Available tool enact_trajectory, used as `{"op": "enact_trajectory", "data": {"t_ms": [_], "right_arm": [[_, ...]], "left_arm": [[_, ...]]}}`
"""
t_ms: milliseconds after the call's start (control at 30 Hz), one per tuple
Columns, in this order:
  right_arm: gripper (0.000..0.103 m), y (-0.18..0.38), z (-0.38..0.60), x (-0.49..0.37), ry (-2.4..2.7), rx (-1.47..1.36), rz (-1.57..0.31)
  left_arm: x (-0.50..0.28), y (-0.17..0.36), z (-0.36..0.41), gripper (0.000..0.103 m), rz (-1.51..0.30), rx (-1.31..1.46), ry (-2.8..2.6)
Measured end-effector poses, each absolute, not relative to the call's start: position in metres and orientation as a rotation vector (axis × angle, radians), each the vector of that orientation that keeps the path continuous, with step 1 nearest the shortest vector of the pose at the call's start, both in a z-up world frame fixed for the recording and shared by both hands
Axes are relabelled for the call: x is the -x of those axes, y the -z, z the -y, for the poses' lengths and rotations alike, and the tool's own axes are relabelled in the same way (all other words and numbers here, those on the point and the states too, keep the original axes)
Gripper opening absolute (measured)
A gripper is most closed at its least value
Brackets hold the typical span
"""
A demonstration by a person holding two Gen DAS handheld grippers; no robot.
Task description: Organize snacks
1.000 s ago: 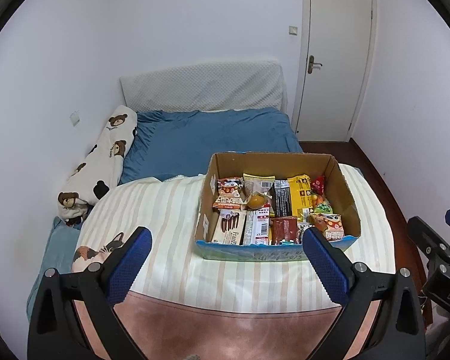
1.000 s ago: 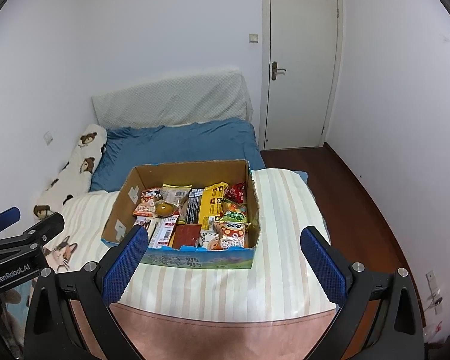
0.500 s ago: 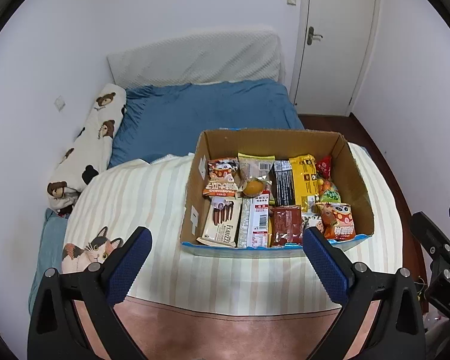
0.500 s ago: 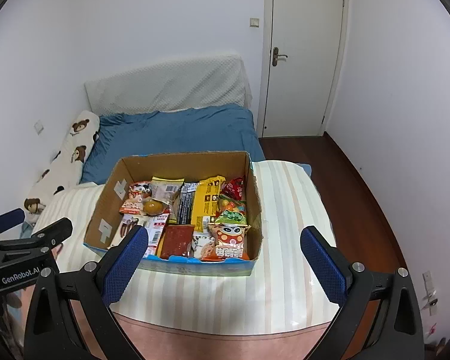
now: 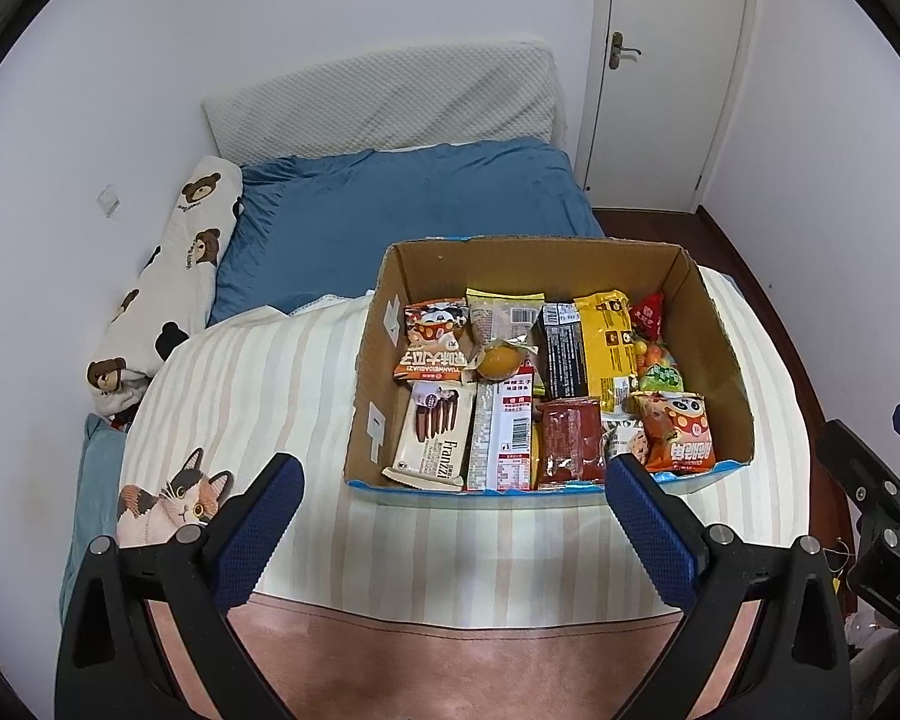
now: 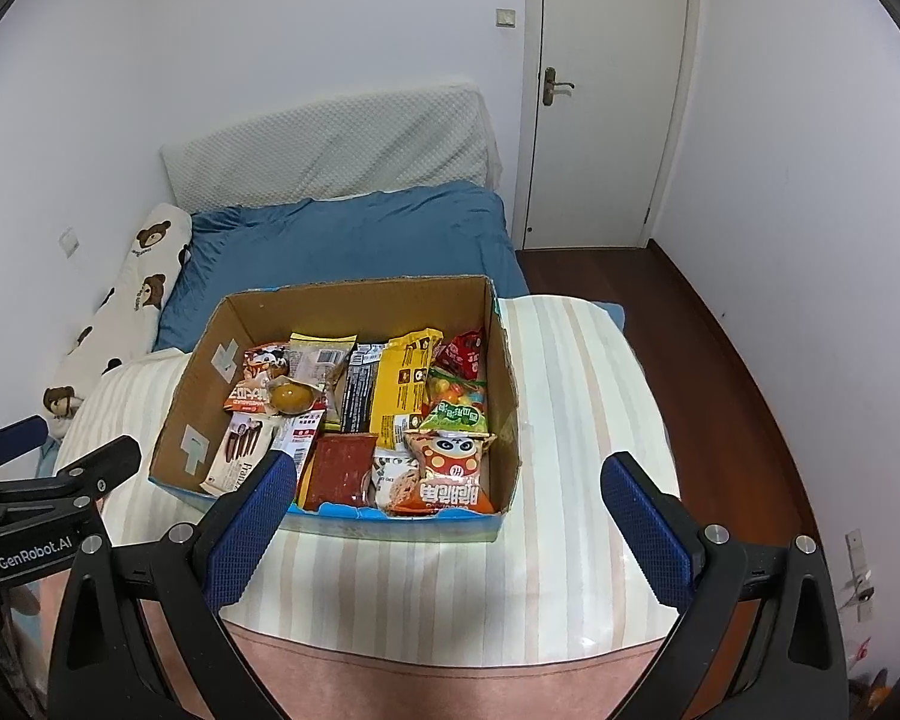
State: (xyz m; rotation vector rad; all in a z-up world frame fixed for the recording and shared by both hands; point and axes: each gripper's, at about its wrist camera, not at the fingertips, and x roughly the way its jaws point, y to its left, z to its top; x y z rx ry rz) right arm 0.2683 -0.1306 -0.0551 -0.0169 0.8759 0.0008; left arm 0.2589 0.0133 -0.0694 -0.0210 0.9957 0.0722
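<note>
On the bed's striped blanket [image 5: 258,396]: one cardboard box [image 5: 717,354], open-topped, packed with snack packets [image 5: 561,384] lying flat in rows. Left gripper [image 5: 453,531] above the blanket just short of the box's near wall, jaws spread wide, holding nothing. Right gripper [image 6: 444,525] likewise near the box front, jaws wide apart, empty. Bear-print pillow [image 5: 162,294] along the wall.

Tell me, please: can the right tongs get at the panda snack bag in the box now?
Probably yes. The right tongs are open and empty, the panda snack bag lies on top by the low front wall of the cardboard box, uncovered.
</note>
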Motion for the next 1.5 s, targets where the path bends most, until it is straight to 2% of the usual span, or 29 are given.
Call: {"op": "enact_trajectory", "data": {"t_ms": [1500], "right_arm": [[0.103,0.052,0.134,-0.252,0.016,0.014,-0.872]], "left_arm": [[-0.250,0.059,-0.011,0.103,-0.973,0.025,-0.061]]}}
